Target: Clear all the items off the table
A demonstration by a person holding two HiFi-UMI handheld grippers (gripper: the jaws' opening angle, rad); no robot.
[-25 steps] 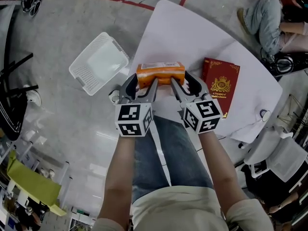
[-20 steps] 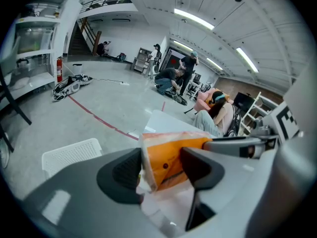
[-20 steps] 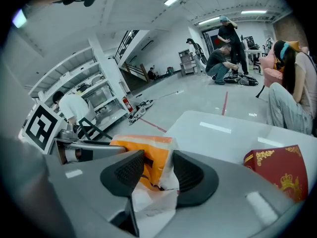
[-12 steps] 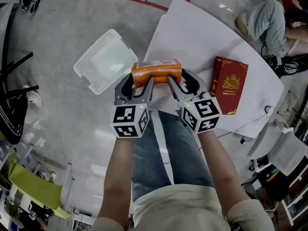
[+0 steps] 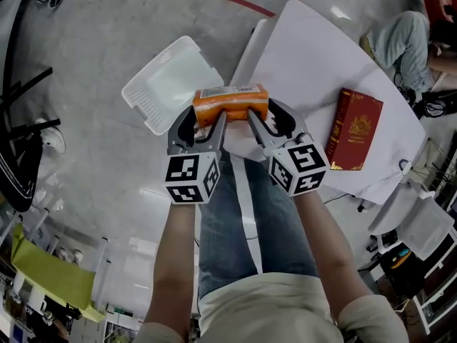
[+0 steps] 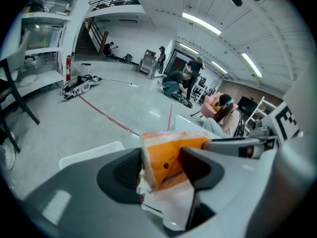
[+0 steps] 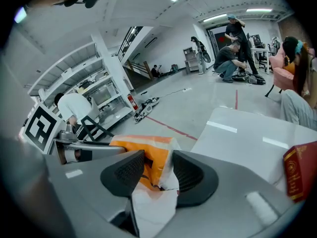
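My left claw (image 5: 202,126) is clamped on one end of the orange pack (image 5: 230,103), and my right claw (image 5: 272,126) pinches the other end, both sets of jaws tight on the wrapper. The pack's lifted at the white table (image 5: 314,56) corner, white basket (image 5: 166,84) on the floor alongside. The red book (image 5: 355,128) lies on the table.
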